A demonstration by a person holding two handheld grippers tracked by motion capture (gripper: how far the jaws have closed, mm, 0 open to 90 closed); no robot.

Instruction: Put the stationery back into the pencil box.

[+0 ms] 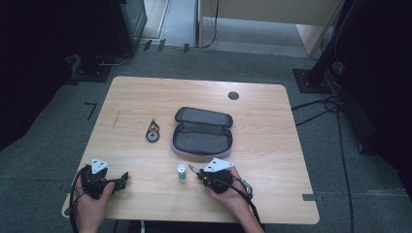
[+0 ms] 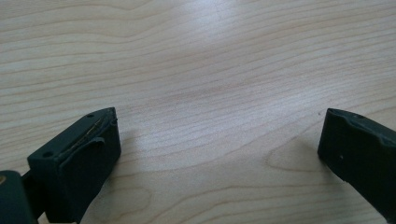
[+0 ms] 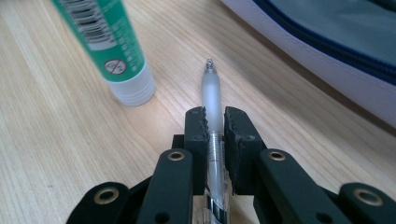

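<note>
**Right gripper pinches a clear pen near the front edge of the worktop**

The right gripper (image 3: 215, 122) has its 2 jaws pressed onto a translucent pen (image 3: 212, 100), which lies lengthwise between the pads with its tip sticking out ahead of them, low over the wood. In the high view this gripper (image 1: 198, 173) sits in the person's right hand (image 1: 228, 191) near the front edge of the worktop (image 1: 262, 145), a little right of its middle, with the pen's tip pointing left.

Just beside the pen's tip stands a green glue stick (image 1: 181, 172), upright on its white cap; in the right gripper view the glue stick (image 3: 109, 51) is close to the pen but apart from it.

Behind the right gripper, near the middle of the worktop, a grey pencil case (image 1: 202, 132) lies unzipped with its lid folded back; its pale wall and blue zip show at the upper right of the right gripper view. Left of the case lies a small dark round object (image 1: 153, 132), too small to identify.

The left gripper (image 1: 121, 180) rests near the front left corner, held by the left hand (image 1: 92, 199). Its 2 jaws are spread wide over bare wood, with nothing between them.
</note>
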